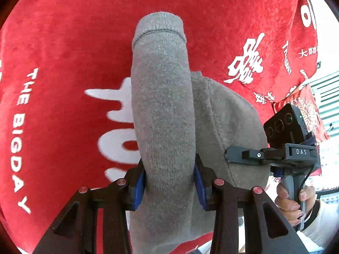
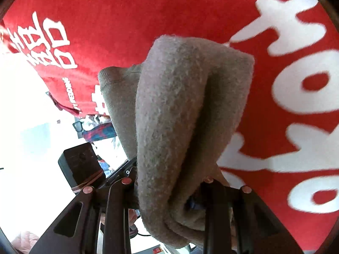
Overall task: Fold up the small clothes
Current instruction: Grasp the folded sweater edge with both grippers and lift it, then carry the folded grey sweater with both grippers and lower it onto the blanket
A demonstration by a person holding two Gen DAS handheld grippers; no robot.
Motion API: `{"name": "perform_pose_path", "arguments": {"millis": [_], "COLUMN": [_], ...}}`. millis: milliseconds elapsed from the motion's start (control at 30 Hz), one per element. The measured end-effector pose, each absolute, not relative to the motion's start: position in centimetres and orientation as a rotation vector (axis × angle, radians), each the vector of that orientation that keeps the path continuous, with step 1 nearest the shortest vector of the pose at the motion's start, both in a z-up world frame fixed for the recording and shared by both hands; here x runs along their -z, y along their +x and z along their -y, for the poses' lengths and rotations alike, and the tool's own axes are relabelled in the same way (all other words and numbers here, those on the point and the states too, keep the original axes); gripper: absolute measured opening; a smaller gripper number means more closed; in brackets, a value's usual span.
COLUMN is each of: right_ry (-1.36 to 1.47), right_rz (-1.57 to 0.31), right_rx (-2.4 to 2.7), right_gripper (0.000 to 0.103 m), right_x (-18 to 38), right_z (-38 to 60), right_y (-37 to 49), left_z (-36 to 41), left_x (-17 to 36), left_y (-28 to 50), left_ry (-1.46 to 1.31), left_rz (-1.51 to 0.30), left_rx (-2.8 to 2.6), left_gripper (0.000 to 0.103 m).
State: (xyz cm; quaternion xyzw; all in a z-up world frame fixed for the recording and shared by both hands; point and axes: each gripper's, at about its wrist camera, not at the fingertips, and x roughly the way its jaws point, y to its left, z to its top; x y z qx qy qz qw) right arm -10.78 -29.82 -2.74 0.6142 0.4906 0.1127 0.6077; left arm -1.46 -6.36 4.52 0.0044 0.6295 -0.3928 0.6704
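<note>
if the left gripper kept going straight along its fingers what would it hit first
The left gripper is already shut on the grey sock, which runs forward between its fingers. Past the sock's cuff, the first surface in line looks like the red cloth with white lettering, though depth is hard to judge.

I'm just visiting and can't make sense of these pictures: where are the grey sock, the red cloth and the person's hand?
grey sock (image 1: pixel 163 105): left wrist view, middle of its leg.
red cloth (image 1: pixel 70 42): left wrist view, plain red area.
right hand (image 1: pixel 292 203): left wrist view, fingers round the handle.
</note>
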Motion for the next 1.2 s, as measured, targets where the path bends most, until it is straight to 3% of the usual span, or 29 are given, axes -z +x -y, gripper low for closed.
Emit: {"name": "perform_pose_path", "arguments": {"millis": [433,800,1000,1200], "right_ry": [1.357,0.775,0.772,0.865], "right_rz": [-1.293,-1.461,-1.431,-1.4], "right_rx": [-0.271,0.054,0.136,0.155], "right_gripper": [0.032,0.032,0.033,0.033], "right_x": [5.6,6.0,5.1,3.9], "right_z": [21.9,24.1,23.6,25.0], "right_y": [-8.6,-8.3,-9.4,-10.8], "left_z": [-1.9,-6.1,-6.6,-8.2], "left_x": [-2.1,0.5,4.1,1.3], "left_y": [-1.2,0.4,0.0,-0.8], "left_ry": [0.027,0.091,0.234,0.169], "left_rz": [-1.47,-1.422,-1.495,-1.423], "left_rx": [0.752,0.531,0.415,0.401], "left_gripper": [0.042,0.042,0.042,0.042]}}
